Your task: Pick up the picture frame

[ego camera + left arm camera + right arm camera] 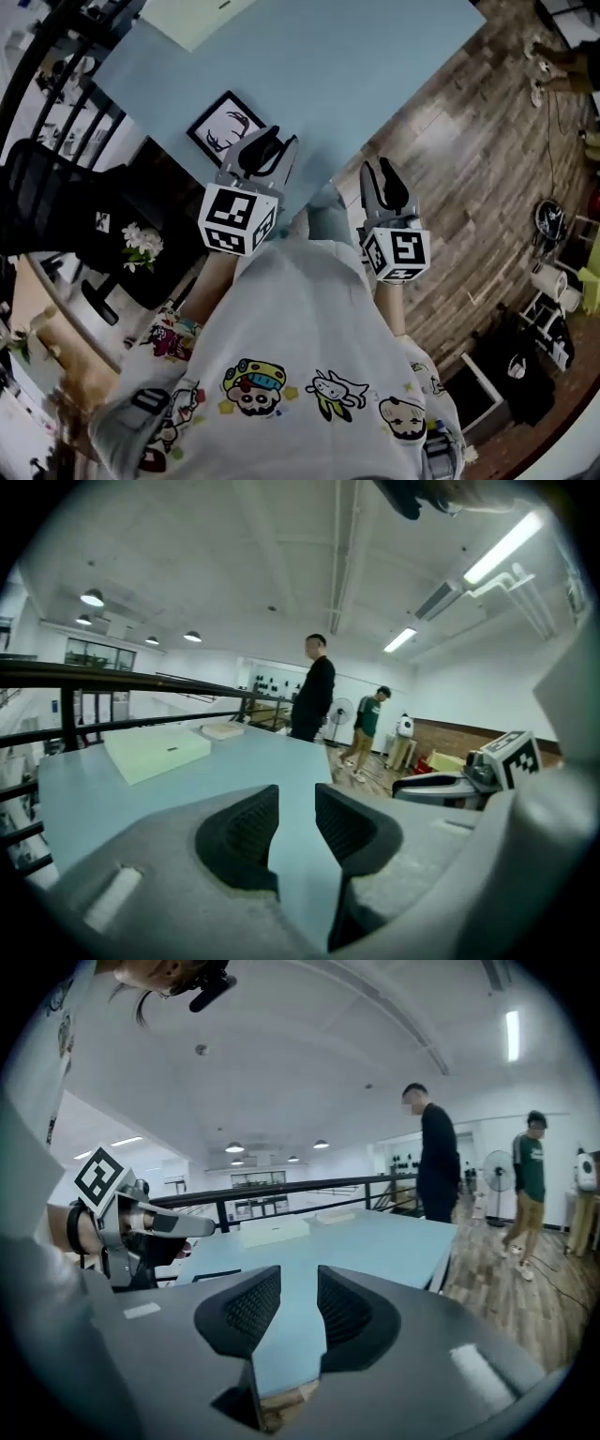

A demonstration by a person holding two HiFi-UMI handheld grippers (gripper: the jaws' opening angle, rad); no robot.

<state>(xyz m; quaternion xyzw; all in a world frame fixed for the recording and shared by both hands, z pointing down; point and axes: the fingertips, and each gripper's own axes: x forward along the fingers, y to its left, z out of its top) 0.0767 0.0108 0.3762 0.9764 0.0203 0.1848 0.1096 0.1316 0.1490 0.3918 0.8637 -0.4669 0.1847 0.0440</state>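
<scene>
**Position of the picture frame relative to your two grippers, with no grasp yet made.**
The picture frame (228,128) lay flat on the blue table (394,66) near its edge. It was just left of your left gripper (272,141) and well apart from your right gripper (377,173). Both pairs of jaws stood apart with only tabletop between them, so the left gripper probably had the shorter reach, leftward.

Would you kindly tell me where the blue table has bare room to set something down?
The table is bare across its middle, between the picture frame, the pale box and the edge by the floor. It is tighter at the frame, where the left tool hovers.
</scene>
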